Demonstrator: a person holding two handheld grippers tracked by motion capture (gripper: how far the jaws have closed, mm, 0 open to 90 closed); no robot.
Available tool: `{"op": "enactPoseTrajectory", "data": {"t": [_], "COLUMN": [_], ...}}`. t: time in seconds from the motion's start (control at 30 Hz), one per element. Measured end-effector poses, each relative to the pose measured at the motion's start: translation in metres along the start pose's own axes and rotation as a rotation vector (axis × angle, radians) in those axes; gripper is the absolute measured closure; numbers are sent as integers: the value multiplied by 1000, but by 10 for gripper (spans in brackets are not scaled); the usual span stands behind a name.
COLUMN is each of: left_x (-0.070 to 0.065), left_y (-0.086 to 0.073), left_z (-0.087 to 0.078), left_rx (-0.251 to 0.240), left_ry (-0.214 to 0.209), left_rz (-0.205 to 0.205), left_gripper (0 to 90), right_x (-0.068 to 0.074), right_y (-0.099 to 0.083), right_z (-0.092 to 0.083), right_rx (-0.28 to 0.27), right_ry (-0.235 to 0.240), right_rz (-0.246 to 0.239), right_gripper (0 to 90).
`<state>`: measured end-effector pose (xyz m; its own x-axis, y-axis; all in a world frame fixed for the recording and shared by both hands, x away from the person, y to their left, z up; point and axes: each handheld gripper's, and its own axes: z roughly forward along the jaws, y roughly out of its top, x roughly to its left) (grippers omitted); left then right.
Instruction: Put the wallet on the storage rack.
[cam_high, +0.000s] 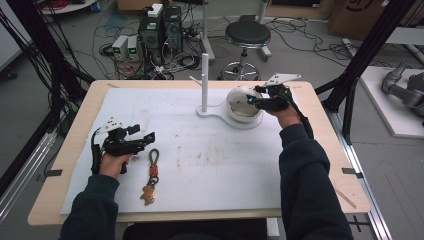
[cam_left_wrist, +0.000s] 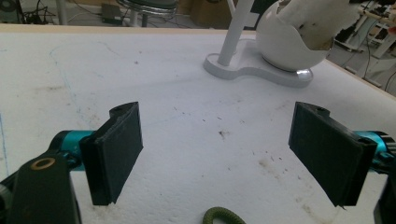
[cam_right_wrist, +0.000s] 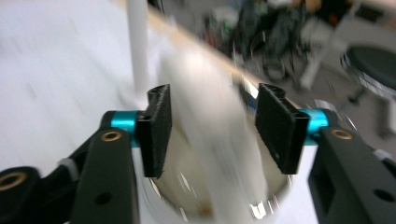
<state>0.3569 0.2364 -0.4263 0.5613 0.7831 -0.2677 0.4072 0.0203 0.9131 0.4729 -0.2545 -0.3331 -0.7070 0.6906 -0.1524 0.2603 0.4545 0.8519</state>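
Observation:
A keychain (cam_high: 151, 172) lies on the white mat near the front left. It has an olive cord loop (cam_left_wrist: 222, 216), a red piece and a brown charm. My left gripper (cam_high: 146, 138) rests on the mat just left of it, its jaws wide open and empty. A white stand (cam_high: 204, 80) with an upright pole and a small peg sits at the back centre, joined to a white egg-shaped bowl (cam_high: 243, 102). My right gripper (cam_high: 254, 101) hovers open over the bowl's mouth. In the right gripper view, blurred white bowl (cam_right_wrist: 210, 140) fills the gap between the jaws.
The white mat (cam_high: 210, 150) covers most of the wooden table (cam_high: 330, 145). A black stool (cam_high: 247, 36), computer boxes and cables stand on the floor behind the table's far edge. Black frame posts rise at both sides.

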Motion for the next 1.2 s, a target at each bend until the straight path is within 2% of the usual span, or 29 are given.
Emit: {"op": "enactPoseTrajectory", "data": {"t": [0.07, 0.1, 0.17, 0.23, 0.33, 0.37, 0.47, 0.57, 0.67, 0.77, 0.83, 0.87, 0.93, 1.03, 1.17, 1.2], "left_x": [-1, -1, -1, -1, 0, 0, 0, -1, -1, -1, -1, -2, -2, -4, -6, -6], "left_y": [0, 0, 0, 0, 0, 0, 1, 1, 0, 1, 1, 1, 1, 2, 2, 2], "left_z": [0, 0, -1, -1, -1, -1, -2, -2, -1, -1, -2, -2, -2, -3, -3, -3], "left_rx": [1, 1, 0, 0, 0, 0, 0, -3, 4, 3, -1, 3, 0, 2, -10, -10], "left_ry": [-1, -1, 0, 0, -1, 0, 6, 5, 4, 2, -6, -10, -14, -17, -10, -6], "left_rz": [0, 4, 1, 0, -1, 0, 1, 1, 1, -9, -20, -25, -34, -15, 11, 15], "left_gripper": [176, 177, 176, 176, 176, 176, 176, 176, 176, 176, 174, 174, 174, 174, 174, 174], "right_x": [3, 4, 8, 10, 11, 11, 11, 8, 3, 3, 9, 11, 14, 22, 37, 42], "right_y": [4, 5, 5, 3, -3, -4, -1, -1, -4, -10, -20, -27, -40, -63, -90, -96], "right_z": [0, 2, 10, 18, 26, 27, 21, 8, -8, -24, -38, -43, -53, -63, -67, -68], "right_rx": [-74, -83, -54, -21, 52, 50, 13, -28, -20, 0, -16, -24, -14, 29, 81, 86], "right_ry": [14, 18, 24, 54, 76, 73, 37, 26, 16, -24, -94, -98, -87, -63, -35, -44], "right_rz": [26, 18, -10, -8, 4, 5, 23, 85, 129, 122, 73, 85, 134, 210, 200, 187], "right_gripper": [590, 636, 686, 730, 739, 732, 614, 473, 399, 357, 345, 326, 287, 281, 279, 274]}}
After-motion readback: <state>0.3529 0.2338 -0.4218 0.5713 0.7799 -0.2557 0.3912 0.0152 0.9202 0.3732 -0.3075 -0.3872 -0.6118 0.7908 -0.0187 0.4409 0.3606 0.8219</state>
